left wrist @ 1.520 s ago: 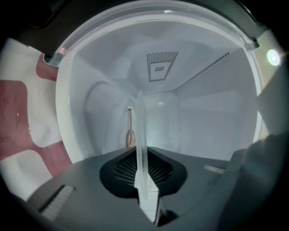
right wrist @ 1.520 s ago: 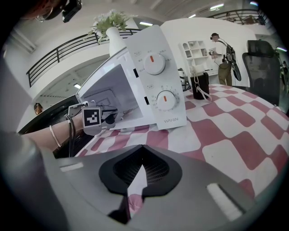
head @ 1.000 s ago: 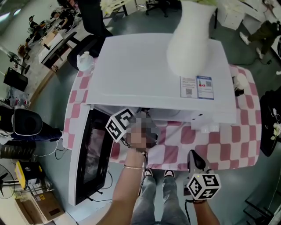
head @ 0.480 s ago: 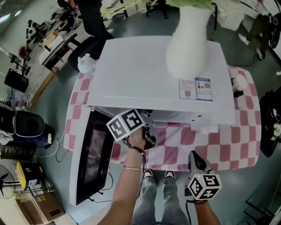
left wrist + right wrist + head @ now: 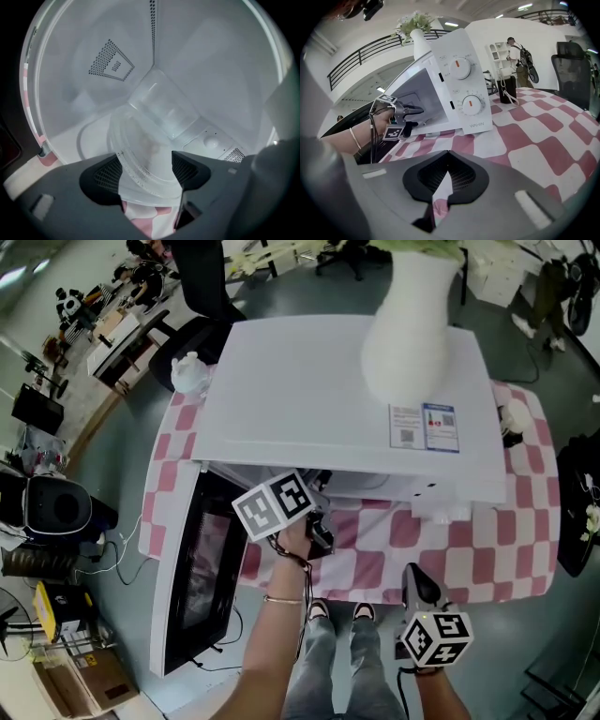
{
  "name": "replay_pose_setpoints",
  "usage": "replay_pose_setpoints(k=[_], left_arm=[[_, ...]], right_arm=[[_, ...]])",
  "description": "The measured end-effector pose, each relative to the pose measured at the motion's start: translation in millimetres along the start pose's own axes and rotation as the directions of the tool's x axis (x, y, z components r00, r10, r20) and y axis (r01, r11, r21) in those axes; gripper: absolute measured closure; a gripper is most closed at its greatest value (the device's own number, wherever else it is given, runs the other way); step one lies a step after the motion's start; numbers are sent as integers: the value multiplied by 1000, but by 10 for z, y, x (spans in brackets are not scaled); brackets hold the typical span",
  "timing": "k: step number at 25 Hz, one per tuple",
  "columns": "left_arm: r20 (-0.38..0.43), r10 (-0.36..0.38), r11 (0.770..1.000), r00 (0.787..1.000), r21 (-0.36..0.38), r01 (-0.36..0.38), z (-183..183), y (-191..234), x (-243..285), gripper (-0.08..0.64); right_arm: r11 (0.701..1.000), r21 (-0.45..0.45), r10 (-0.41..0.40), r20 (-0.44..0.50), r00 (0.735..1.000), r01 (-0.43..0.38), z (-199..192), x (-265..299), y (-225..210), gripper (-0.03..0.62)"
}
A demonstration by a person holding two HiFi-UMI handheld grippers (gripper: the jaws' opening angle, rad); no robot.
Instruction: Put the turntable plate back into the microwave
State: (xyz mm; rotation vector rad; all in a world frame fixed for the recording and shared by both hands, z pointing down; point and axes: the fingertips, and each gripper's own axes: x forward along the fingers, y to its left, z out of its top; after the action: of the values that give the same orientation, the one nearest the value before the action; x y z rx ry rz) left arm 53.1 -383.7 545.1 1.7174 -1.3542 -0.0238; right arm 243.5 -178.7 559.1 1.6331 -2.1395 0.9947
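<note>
In the left gripper view the clear glass turntable plate point(image 5: 145, 154) stands tilted inside the white microwave's cavity point(image 5: 197, 70), its lower rim near the front sill. My left gripper point(image 5: 145, 174) reaches into the opening; its jaws are opening, and the plate's edge sits between the pads without a visible squeeze. In the head view the left gripper point(image 5: 317, 507) is at the mouth of the microwave point(image 5: 347, 399), whose door point(image 5: 192, 568) hangs open to the left. My right gripper point(image 5: 419, 579) waits shut and empty at the table's near edge, its pads point(image 5: 459, 180) closed together.
A white vase point(image 5: 408, 343) stands on top of the microwave. The pink-and-white checked table point(image 5: 469, 559) runs to the right of it, with a dark cup point(image 5: 506, 89) behind and a black chair point(image 5: 574, 70) beyond. A small white pot point(image 5: 192, 371) sits at the far left corner.
The left gripper's marker cube has rolled and shifted slightly right at the microwave mouth. The right gripper has not moved.
</note>
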Motion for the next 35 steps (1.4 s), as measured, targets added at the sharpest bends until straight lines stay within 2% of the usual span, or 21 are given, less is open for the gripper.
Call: replay_pose_setpoints(k=[13, 25, 35], left_arm=[[-4, 29, 999, 1000, 13, -29, -17, 25, -50, 230], [38, 120, 992, 992, 39, -122, 0, 114, -130, 219], [61, 103, 995, 993, 9, -104, 24, 156, -217, 241]], right_arm=[[1000, -3, 3, -6, 1000, -3, -55, -34, 54, 583], [1000, -3, 4, -18, 1000, -4, -128, -81, 54, 583], [1000, -11, 24, -21, 1000, -24, -152, -106, 134, 583]])
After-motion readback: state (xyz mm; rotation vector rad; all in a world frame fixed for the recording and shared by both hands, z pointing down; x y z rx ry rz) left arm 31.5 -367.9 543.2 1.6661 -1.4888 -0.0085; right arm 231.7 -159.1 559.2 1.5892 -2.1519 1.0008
